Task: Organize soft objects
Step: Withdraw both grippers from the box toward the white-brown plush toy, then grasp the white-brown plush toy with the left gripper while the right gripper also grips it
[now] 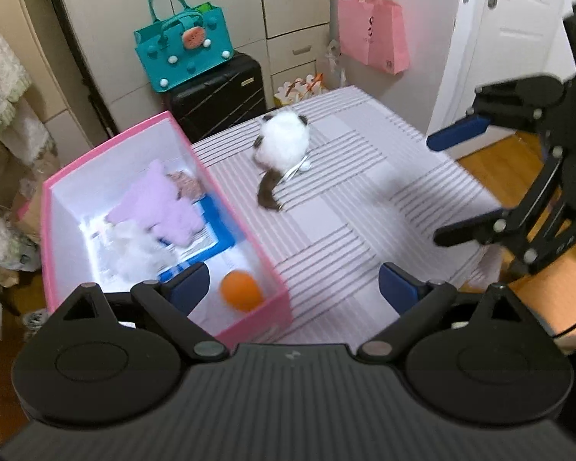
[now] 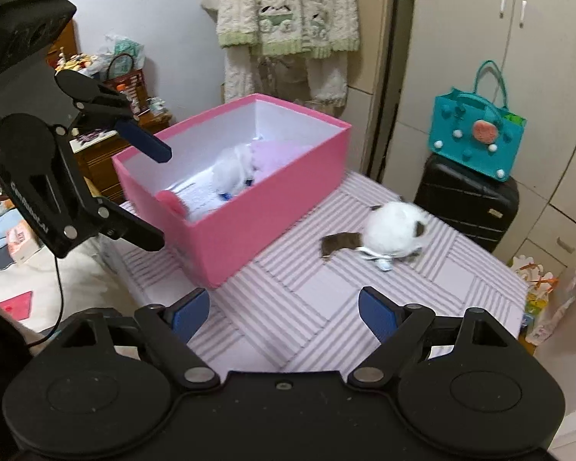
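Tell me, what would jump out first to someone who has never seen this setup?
Probably the bright pink box on the striped table, holding a lilac plush, something white and fluffy, and an orange ball. Beside it, a white and brown plush cat lies alone on the table, both grippers open nearby.

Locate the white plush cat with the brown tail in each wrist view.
Left wrist: white plush cat lies above centre on the striped cover, right of the pink box.
Right wrist: it lies right of centre, right of the box.
Shared landmark: the teal handbag on the black suitcase.
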A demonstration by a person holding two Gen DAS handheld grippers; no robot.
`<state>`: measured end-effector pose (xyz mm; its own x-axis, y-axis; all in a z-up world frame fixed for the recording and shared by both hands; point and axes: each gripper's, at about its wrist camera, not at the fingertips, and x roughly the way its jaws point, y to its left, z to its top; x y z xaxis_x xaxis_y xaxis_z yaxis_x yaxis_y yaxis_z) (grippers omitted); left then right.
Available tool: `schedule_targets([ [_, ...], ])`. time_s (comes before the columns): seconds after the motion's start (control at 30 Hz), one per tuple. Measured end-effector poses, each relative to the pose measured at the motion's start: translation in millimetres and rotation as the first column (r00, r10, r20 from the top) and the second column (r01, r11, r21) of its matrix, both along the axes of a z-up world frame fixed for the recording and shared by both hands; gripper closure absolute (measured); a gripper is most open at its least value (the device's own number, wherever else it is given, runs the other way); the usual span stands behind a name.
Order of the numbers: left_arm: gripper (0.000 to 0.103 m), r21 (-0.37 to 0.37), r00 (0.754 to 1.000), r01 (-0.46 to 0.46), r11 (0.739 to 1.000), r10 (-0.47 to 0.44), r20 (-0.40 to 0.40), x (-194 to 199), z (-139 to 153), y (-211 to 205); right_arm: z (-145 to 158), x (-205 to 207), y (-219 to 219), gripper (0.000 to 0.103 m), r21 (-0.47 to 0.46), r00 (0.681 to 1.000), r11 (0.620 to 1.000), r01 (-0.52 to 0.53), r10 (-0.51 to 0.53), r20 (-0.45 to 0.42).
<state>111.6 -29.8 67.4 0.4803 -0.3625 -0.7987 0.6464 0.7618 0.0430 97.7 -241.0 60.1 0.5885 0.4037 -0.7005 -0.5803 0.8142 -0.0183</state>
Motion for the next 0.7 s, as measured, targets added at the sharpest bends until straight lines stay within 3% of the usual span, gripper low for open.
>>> schedule_targets([
  [0.23,0.007,-0.077,1.0,-0.012,0.997,0.013,0.007,27.3,-5.6,-30.4,-23.0,15.6,-27.3,0.015,0.012,0.99,0.999,0.043,-0.044,0.137],
  [0.43,0.009,-0.127,0.999,-0.042,0.991,0.044,0.015,51.0,-17.0,-59.9,-47.7,36.5,-44.1,0.015,0.084,0.972,0.995,0.061,-0.079,0.222],
  [0.5,0.009,-0.162,0.997,-0.077,0.984,0.079,0.009,55.9,-22.8,-67.5,-59.6,45.7,-48.5,0.015,0.115,0.963,0.993,0.02,-0.051,0.266],
  [0.6,0.009,-0.234,0.995,-0.096,0.968,0.101,0.01,57.0,-29.9,-77.6,-73.9,65.8,-51.5,0.015,0.137,0.967,0.991,0.008,-0.043,0.252],
  [0.7,0.009,-0.259,0.992,-0.122,0.958,0.125,-0.005,63.1,-38.4,-93.0,-82.7,83.0,-57.7,0.015,0.155,0.97,0.988,0.02,-0.057,0.238],
])
